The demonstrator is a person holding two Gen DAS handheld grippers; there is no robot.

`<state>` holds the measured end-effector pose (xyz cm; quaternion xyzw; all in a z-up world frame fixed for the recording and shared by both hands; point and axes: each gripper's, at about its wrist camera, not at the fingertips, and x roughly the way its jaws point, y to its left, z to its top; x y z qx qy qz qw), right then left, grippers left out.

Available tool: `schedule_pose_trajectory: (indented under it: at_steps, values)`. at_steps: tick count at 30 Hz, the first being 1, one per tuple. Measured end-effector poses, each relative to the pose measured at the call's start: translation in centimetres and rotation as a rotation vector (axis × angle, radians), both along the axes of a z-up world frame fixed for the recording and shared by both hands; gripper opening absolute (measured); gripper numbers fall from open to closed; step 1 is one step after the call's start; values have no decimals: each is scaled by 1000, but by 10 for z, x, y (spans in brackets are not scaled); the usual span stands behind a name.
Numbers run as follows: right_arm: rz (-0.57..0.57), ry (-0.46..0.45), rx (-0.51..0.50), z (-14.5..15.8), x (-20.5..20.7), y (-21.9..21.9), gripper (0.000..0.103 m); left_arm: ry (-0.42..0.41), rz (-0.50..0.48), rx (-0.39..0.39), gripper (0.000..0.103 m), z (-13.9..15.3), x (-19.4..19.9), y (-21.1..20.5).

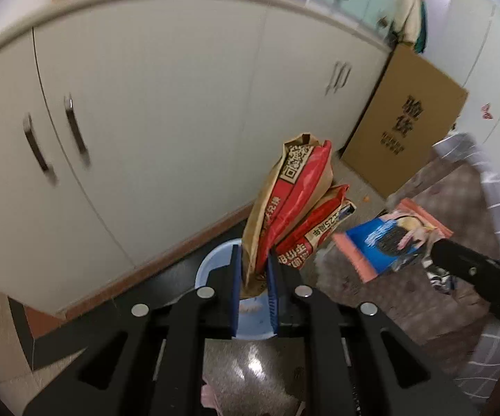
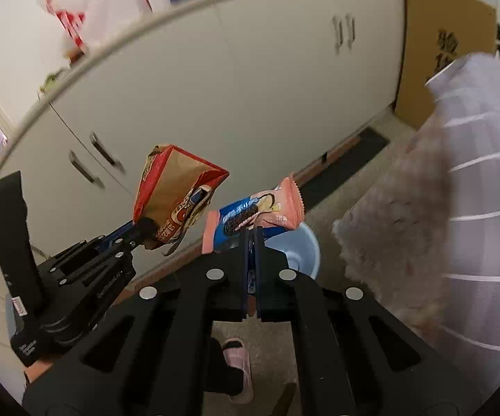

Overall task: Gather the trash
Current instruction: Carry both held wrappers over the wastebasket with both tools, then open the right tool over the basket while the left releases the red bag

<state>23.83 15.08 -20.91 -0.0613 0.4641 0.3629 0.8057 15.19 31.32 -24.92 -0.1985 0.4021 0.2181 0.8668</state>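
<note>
My left gripper (image 1: 254,260) is shut on a brown and red paper snack bag (image 1: 284,204) and holds it upright over a light blue bin (image 1: 208,267) on the floor. The bag and the left gripper also show in the right wrist view (image 2: 177,194). My right gripper (image 2: 252,234) is shut on a blue and pink cookie wrapper (image 2: 253,213), held in the air just above and left of the blue bin (image 2: 305,253). In the left wrist view the wrapper (image 1: 388,239) hangs to the right of the bag.
White cabinets (image 1: 166,104) run along the wall behind the bin. A flat cardboard box (image 1: 402,121) leans at the cabinet's right end. A striped white cloth over a fuzzy blanket (image 2: 458,190) fills the right. A foot in a pink slipper (image 2: 237,364) stands below.
</note>
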Motion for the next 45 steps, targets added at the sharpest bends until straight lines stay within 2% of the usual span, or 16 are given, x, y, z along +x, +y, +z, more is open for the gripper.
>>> schedule_pose_trajectory:
  at_steps: [7, 12, 13, 15, 16, 30, 41, 45]
  values:
    - [21, 55, -41, -56, 12, 37, 3, 85, 35, -59, 13, -51, 7, 25]
    - [-12, 128, -9, -90, 33, 52, 5, 128, 48, -90, 13, -78, 13, 37]
    - [-13, 133, -8, -94, 36, 54, 11, 138, 45, -90, 13, -82, 15, 38]
    - [-17, 161, -8, -104, 41, 57, 38, 150, 43, -95, 13, -88, 18, 38]
    - [-29, 166, -6, -108, 42, 57, 54, 153, 42, -99, 13, -90, 20, 38]
    - [-62, 129, -44, -111, 32, 40, 57, 188, -1, -105, 14, -100, 36, 25]
    - [-134, 111, 22, -99, 38, 19, 57, 198, -44, -87, 15, -94, 55, 20]
    - [-155, 133, 60, -95, 43, 11, 57, 178, -53, -71, 20, -85, 65, 19]
